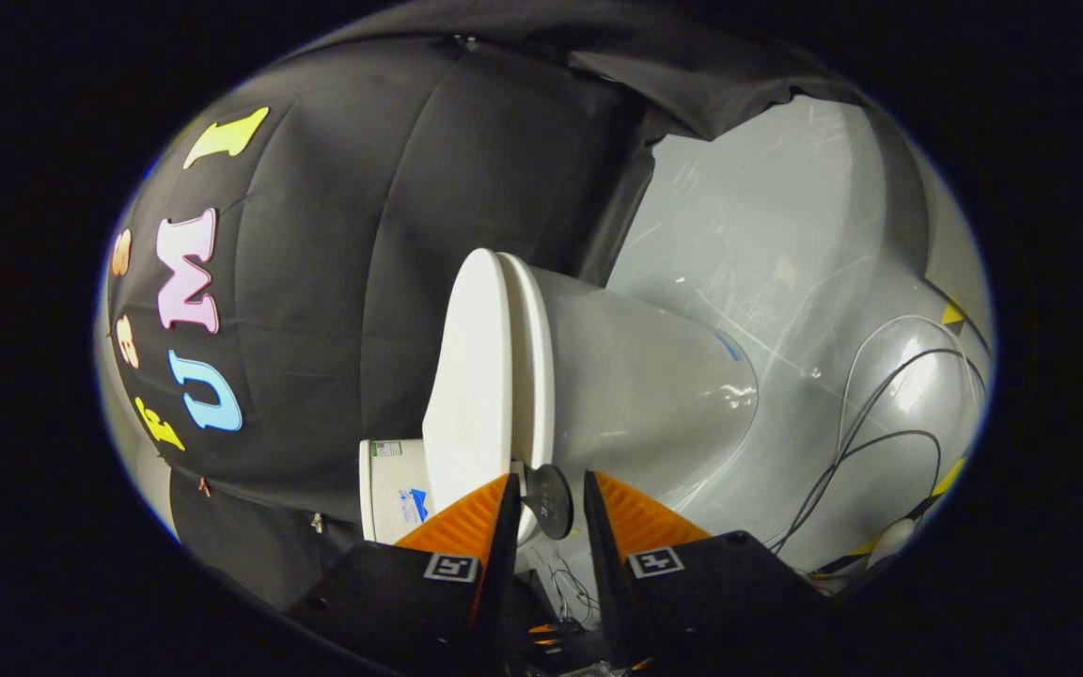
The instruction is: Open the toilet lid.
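Tongs [549,512] parted around dark tab [549,500] at toilet lid [471,376] edge.

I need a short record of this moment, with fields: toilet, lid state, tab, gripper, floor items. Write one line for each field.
toilet: white toilet, seen rolled sideways by the camera
lid state: toilet lid closed, flat against the seat
tab: small dark round tab at the lid's edge, between the fingers
gripper: gripper open, fingers either side of the tab, not pressing on it
floor items: cables on the grey floor beyond the toilet
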The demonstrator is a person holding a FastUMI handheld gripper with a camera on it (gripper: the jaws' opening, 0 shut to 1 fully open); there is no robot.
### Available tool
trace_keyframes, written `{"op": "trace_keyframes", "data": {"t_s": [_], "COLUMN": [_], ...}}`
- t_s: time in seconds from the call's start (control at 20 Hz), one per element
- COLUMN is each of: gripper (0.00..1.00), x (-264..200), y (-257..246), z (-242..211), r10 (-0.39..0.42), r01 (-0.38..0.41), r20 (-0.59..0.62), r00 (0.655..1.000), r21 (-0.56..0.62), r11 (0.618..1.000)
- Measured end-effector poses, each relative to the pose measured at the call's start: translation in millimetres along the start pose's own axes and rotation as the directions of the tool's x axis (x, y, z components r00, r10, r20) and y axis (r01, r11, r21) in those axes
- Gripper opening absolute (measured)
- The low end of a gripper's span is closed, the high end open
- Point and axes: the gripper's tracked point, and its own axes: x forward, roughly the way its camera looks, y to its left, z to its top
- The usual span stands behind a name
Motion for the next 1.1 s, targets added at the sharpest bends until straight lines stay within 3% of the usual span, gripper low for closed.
{"op": "trace_keyframes", "data": {"t_s": [0.15, 0.5, 0.6, 1.1], "gripper": [0.43, 0.43, 0.19, 0.17], "x": [-0.3, 5.4, 6.5, 9.9], "y": [6.3, -0.9, 2.3, 5.8], "z": [-2.0, -7.0, -6.5, -7.5], "r10": [0.04, 0.05, 0.054, 0.096], "r01": [-0.04, -0.049, -0.054, -0.094], "r20": [-0.015, -0.045, -0.031, -0.052], "r00": [0.999, 0.998, 0.998, 0.994], "r21": [0.007, 0.017, 0.01, 0.038], "r11": [0.999, 0.999, 0.998, 0.995]}}
